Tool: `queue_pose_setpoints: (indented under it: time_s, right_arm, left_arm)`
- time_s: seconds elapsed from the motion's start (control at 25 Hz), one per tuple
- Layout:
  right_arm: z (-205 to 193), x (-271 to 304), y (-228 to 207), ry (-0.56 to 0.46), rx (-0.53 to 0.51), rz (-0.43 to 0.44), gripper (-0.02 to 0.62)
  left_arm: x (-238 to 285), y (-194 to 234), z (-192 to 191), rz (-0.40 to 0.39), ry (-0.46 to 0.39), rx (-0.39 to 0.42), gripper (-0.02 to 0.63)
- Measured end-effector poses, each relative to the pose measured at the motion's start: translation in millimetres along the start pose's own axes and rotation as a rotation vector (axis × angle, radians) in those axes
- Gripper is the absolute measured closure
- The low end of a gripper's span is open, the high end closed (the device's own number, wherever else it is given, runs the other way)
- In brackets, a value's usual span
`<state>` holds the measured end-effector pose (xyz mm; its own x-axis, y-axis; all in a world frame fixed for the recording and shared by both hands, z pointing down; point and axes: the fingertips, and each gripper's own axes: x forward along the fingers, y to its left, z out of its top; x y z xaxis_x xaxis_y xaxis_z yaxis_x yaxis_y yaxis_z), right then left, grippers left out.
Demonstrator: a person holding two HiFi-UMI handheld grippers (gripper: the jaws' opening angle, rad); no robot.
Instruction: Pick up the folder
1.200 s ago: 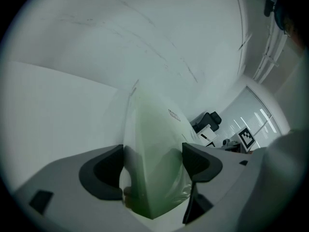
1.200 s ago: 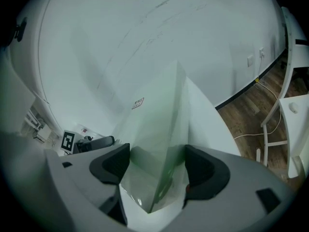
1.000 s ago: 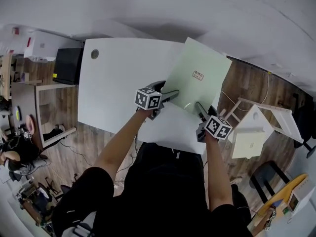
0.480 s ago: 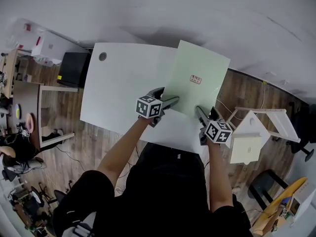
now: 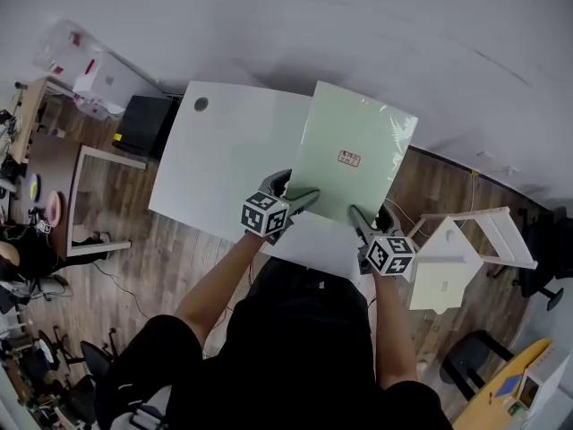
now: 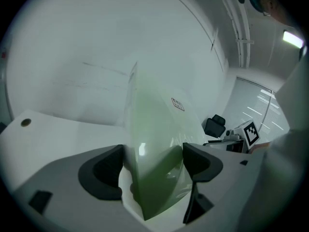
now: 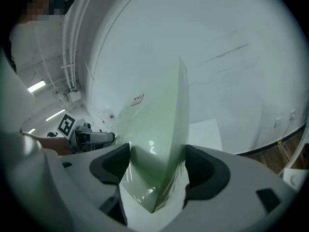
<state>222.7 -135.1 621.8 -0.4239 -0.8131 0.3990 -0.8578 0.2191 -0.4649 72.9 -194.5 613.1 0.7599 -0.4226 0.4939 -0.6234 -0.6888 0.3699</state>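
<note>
Left gripper (image 5: 303,196) and right gripper (image 5: 355,214) each clamp the thin, glossy pale-green folder (image 5: 356,141) over the smooth white table (image 5: 224,155).

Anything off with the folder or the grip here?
Nothing is broken or spilled. The folder is held skewed to the table, pinched at its near edge by the left gripper and right gripper. It seems to bow slightly between them.

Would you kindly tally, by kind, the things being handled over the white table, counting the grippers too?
green folder: 1
grippers, namely the left gripper and the right gripper, each clamped on the folder's near edge: 2
Total: 3
</note>
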Motion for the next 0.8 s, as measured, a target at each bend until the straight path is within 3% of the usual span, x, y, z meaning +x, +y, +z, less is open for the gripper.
queue_pose_setpoints:
  time_s: [0.32,0.8]
  right_arm:
    - [14.5,-19.1,41.3,-0.041,-0.193,0.068,0.255]
    - [25.1,-46.0,99.7,-0.131,-0.298,0.061,0.255]
  left_arm:
    - [-50.7,-18.8,0.3,0.082,-0.091,0.025,0.230]
    - [-111.0,-32.7,6.4,0.103,-0.189,0.046,0.229]
